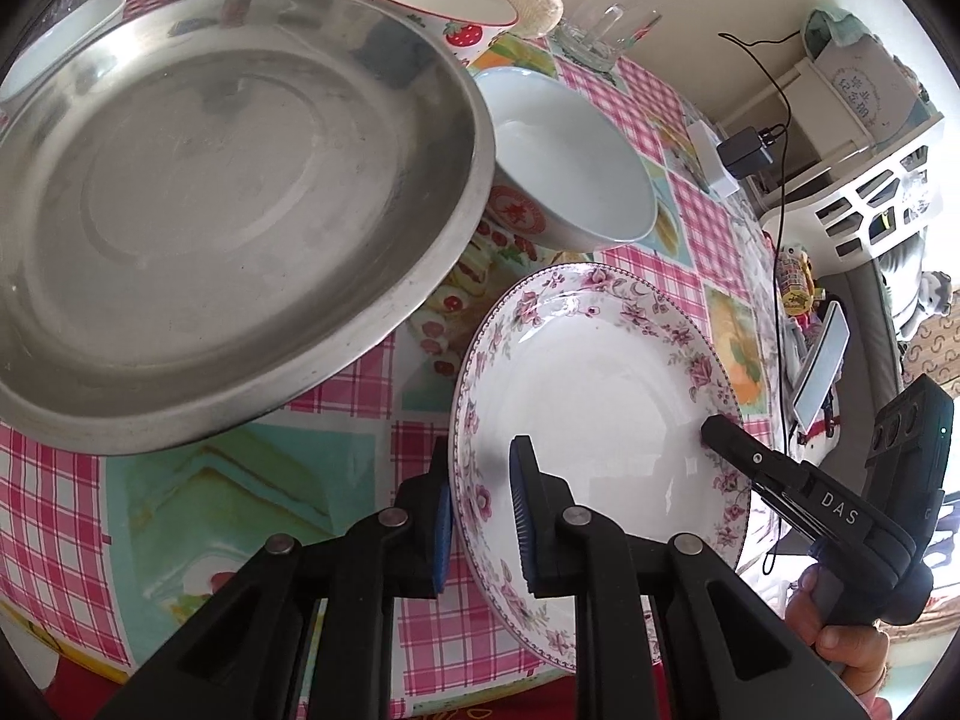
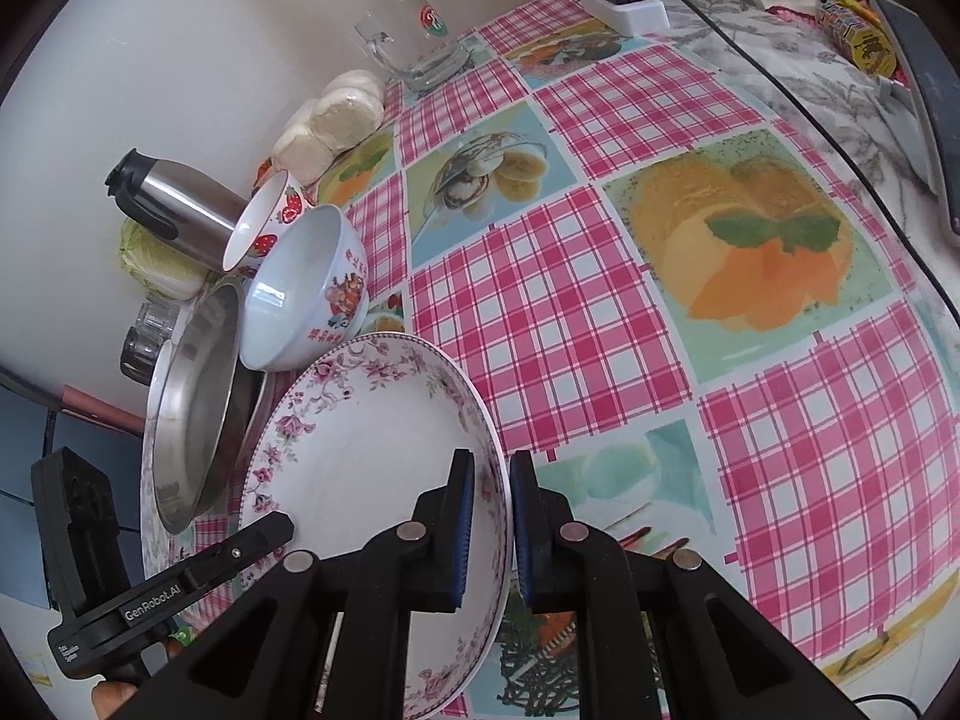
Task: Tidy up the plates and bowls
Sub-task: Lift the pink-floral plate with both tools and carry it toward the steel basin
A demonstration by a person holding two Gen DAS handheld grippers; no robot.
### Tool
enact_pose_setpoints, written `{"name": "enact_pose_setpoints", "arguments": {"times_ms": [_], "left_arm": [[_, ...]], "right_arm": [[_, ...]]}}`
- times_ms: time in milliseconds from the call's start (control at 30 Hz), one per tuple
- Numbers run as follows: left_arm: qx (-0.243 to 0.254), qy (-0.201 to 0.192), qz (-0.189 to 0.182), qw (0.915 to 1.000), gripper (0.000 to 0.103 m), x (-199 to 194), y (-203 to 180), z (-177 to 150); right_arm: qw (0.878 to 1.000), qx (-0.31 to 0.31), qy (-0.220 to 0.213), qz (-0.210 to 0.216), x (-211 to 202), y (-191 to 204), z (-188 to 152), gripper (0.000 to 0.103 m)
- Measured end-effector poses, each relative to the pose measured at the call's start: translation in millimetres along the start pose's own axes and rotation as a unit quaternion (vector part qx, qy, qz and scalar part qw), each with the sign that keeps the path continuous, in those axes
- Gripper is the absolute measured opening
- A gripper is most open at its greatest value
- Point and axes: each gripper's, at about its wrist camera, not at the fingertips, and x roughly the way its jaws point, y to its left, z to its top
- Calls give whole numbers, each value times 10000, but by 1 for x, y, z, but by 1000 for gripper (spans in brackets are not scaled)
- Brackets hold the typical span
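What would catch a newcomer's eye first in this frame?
The floral-rimmed plate stands out at once, pinched at opposite edges by the left tool and the right tool near the front of the pink checked tablecloth. Next comes the big steel dish on its left, tilted with one edge raised, and beyond them the pale blue bowl.

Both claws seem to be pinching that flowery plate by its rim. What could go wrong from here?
The floral plate is held only at its rim by the left claw and right claw; uneven pulling might let it slip. It also hangs close to the steel pan and blue bowl, so a swing could knock them.
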Motion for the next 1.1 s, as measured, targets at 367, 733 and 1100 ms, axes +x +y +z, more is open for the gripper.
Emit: {"name": "enact_pose_setpoints", "arguments": {"times_ms": [367, 733, 1100], "left_arm": [[276, -153, -162, 9994, 18, -17, -9, -1], [424, -592, -297, 9969, 18, -43, -17, 13], [224, -1049, -404, 9934, 18, -74, 6, 48]], "right_arm": [[9989, -43, -446, 121, -33, 2, -4, 13], [9963, -160, -780, 319, -53, 20, 3, 13], [9945, -478, -861, 364, -48, 68, 28, 13]]}}
